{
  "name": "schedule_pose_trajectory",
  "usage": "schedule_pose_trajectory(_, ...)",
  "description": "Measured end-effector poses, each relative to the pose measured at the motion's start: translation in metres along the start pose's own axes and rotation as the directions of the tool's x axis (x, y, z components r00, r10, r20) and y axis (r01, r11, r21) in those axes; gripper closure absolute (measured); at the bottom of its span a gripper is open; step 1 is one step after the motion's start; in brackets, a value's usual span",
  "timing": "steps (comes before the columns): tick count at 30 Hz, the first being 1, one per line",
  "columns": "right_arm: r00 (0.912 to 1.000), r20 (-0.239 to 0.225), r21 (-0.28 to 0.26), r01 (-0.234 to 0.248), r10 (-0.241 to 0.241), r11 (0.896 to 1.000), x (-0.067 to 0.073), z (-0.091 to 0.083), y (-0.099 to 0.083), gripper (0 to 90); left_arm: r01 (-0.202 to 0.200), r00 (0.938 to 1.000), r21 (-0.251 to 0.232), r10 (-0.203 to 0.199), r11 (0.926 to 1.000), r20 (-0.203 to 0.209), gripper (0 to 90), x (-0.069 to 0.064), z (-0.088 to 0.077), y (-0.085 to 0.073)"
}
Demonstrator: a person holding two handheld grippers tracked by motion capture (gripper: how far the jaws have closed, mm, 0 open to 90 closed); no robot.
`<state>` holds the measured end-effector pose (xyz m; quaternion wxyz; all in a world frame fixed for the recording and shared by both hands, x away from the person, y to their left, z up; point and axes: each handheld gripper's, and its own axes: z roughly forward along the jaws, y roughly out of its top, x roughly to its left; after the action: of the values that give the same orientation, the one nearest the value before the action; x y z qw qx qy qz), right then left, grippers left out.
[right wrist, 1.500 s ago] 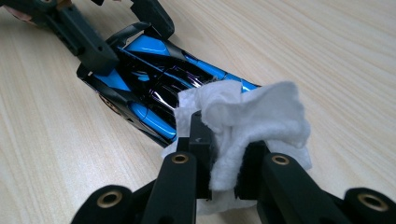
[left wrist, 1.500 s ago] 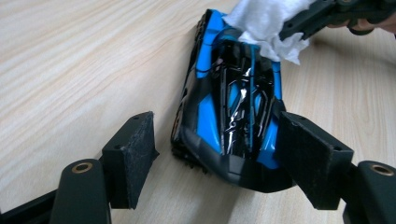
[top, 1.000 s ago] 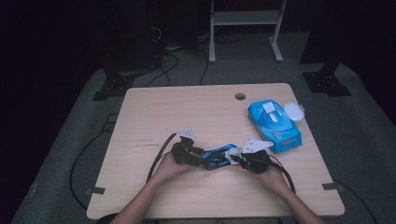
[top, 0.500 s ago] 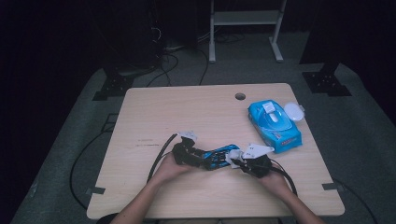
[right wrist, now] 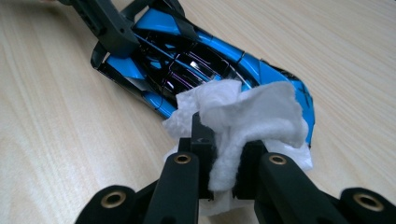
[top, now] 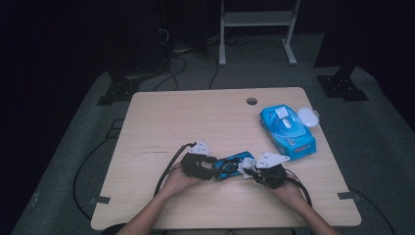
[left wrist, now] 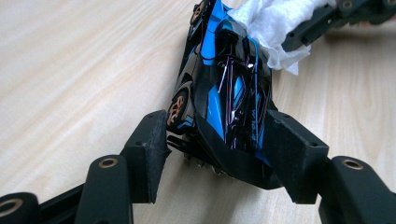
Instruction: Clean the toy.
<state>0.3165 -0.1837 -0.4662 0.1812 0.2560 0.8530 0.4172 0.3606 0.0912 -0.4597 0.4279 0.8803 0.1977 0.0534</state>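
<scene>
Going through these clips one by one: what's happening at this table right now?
A person at a light wooden table is wiping a glossy blue and black toy car with two handheld grippers. The right gripper is shut on a crumpled white wipe resting on one end of the car. The left gripper straddles the other end; its jaws have just been closing around it, with one pad apparently still short of it. A blue wipes pack lies farther back.
</scene>
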Motion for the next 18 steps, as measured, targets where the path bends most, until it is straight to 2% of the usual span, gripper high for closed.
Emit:
schedule_pose_trajectory(1,1.0,-0.001,0.001,0.002,-0.002,1.0,0.0,0.0,0.0,81.4,-0.036,0.9991,0.004,0.036,0.9994,-0.024,40.9,-0.004,-0.001,0.001)
schedule_pose_trajectory(2,1.0,-0.001,0.004,0.001,-0.001,1.0,0.001,-0.001,-0.001,81.4,-0.055,0.9978,0.006,0.055,0.9985,-0.036,41.2,-0.007,-0.002,0.001)
schedule_pose_trajectory(4,1.0,-0.003,0.007,-0.002,0.002,1.0,0.001,-0.002,-0.001,81.4,-0.107,0.992,0.01,0.107,0.9943,-0.067,41.7,-0.013,-0.003,0.001)
schedule_pose_trajectory(8,0.9998,-0.014,0.005,-0.01,0.01,1.0,0.001,-0.003,-0.004,81.5,-0.167,0.98,0.006,0.167,0.986,-0.109,43.0,-0.022,-0.004,0.001)
schedule_pose_trajectory(9,0.9998,-0.015,0.007,-0.01,0.011,1.0,0.001,-0.004,-0.004,81.4,-0.172,0.9788,0.004,0.172,0.985,-0.111,43.1,-0.023,-0.004,0.001)
schedule_pose_trajectory(15,0.9998,-0.011,0.019,-0.019,0.02,1.0,0.001,-0.003,-0.005,81.4,-0.168,0.9825,-0.028,0.165,0.9854,-0.086,44.5,-0.022,-0.009,-0.001)
schedule_pose_trajectory(18,0.9997,-0.011,0.034,-0.021,0.021,0.999,0.001,-0.002,-0.007,81.4,-0.175,0.9816,-0.035,0.172,0.9839,-0.083,44.9,-0.023,-0.01,-0.001)
